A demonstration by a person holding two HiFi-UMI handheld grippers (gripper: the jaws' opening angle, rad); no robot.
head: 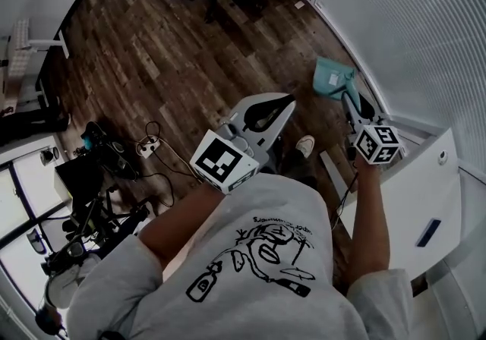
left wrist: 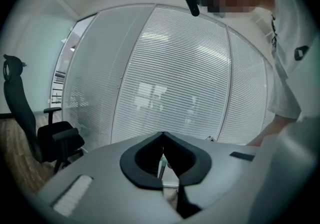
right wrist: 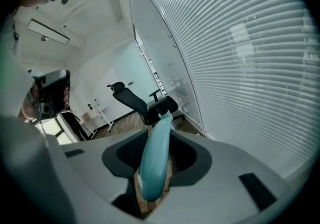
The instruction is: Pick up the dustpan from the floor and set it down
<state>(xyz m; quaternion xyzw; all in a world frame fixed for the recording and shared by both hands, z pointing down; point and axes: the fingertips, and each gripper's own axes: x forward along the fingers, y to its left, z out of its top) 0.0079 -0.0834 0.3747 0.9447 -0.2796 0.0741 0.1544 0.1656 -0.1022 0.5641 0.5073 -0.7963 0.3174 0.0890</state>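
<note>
Under me, biggest thing first: dark plank floor (head: 152, 50), with a slatted blind wall (head: 410, 35) running down its right edge and a white surface (head: 414, 194) by my right elbow. Black office chair (left wrist: 52, 135) stands off by the blinds, well apart from everything I'm handling. Camera gear on stands (head: 99, 152) and a power strip (head: 146, 149) with loose cable clutter the floor at my left, so I judge that side a bad place to put anything down. My left hand-held gripper (head: 266, 112) hangs out in front of my chest, jaws pressed together at the tips with nothing between them; it has no job here, looks parked out of the way. My right hand-held gripper (head: 351, 103) is clamped on the teal dustpan (head: 331, 77), pads squeezing the handle from both sides. The handle runs lengthwise up through the jaws, the pan end sticking out past the tips toward the blinds. Gripping the handle rather than the pan makes sense: it is the narrow part that fits the jaws. Dustpan is in the air, clear of the floor, near the blind wall. So pickup reads as done and set-down is what's left. Free floor lies right below it, beside the wall. Risk: pan end swinging about the pads on touchdown.
</note>
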